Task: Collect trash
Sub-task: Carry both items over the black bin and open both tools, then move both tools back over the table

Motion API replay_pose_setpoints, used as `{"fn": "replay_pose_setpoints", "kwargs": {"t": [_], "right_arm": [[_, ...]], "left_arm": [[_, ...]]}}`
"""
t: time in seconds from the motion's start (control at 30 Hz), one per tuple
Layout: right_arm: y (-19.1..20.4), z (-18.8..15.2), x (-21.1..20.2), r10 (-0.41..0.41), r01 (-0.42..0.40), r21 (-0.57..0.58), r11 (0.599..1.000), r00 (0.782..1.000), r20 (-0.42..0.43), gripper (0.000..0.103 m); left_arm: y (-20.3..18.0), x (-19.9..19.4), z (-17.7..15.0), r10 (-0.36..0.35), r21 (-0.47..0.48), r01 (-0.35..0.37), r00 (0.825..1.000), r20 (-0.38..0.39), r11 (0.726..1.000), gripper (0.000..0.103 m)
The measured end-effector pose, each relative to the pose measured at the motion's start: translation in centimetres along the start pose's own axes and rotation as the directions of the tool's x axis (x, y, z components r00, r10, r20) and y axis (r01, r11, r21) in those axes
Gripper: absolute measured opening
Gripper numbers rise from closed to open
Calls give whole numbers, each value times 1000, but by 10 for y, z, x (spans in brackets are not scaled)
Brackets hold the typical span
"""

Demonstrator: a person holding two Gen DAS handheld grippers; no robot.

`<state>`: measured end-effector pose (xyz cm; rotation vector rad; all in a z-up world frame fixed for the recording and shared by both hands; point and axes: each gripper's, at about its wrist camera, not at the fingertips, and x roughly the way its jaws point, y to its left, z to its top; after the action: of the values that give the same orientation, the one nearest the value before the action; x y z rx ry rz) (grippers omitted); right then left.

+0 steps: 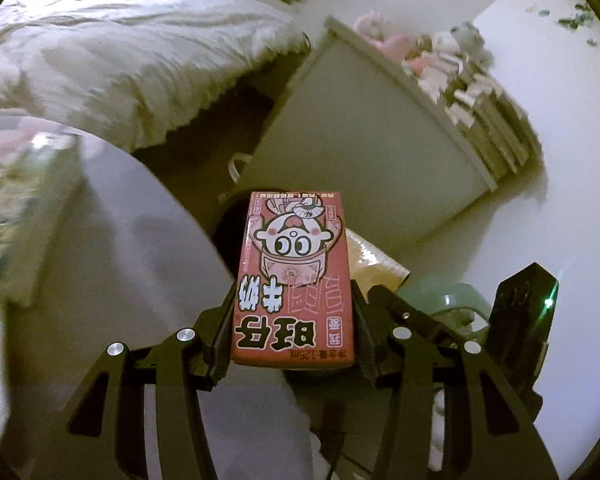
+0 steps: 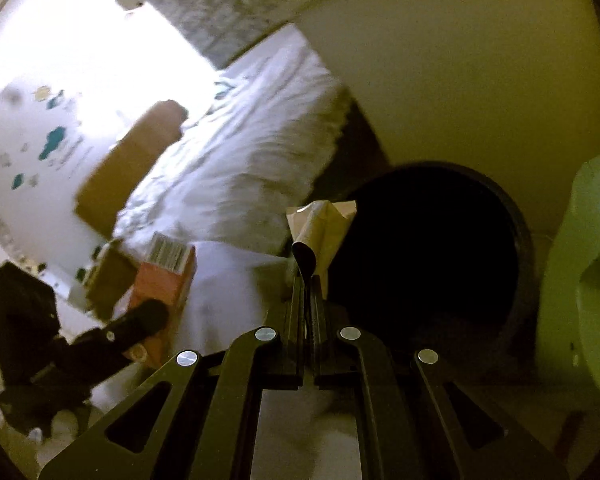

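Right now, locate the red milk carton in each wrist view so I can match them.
Left wrist: red milk carton at lower centre, clamped in the left gripper.
Right wrist: lower left, barcode side showing, left gripper on it.
Shared landmark: the white bed.

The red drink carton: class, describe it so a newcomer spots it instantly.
Start at the white bed, then come down to the left tongs. Clamped between them is the red drink carton, unlike the plain brown paper scrap: it carries a wide-eyed cartoon face.

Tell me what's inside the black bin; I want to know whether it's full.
The black bin shows only darkness inside; any contents are hidden. Crumpled paper covers its near-left rim.
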<state>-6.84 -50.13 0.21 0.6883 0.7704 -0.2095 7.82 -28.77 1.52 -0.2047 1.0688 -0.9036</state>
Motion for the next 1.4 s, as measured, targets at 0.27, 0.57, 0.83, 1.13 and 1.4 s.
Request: {"fn": "replay_pose_setpoints", "kwargs": {"t": [0.27,0.57,0.83,1.13,1.4], "right_arm": [[-46,-5,22,-45,48,60,997,998,-51,4],[-52,-3,25,-62,67,71,995,996,-68,25],[-34,4,22,-56,59,60,996,997,-54,42],[29,4,17,24,-27,-45,999,997,-70,62],[155,27,26,136,-187,-358,915,977,-162,62]], "left_arm": [[-13,50,4,7,20,-6,996,-84,1000,50],[-22,72,8,73,48,-68,992,-104,997,73],[-22,38,4,87,52,-84,995,-51,995,79],[9,-53,-4,141,22,-142,988,61,990,79],[99,-181,-4,356,-23,-359,914,195,933,79]]}}
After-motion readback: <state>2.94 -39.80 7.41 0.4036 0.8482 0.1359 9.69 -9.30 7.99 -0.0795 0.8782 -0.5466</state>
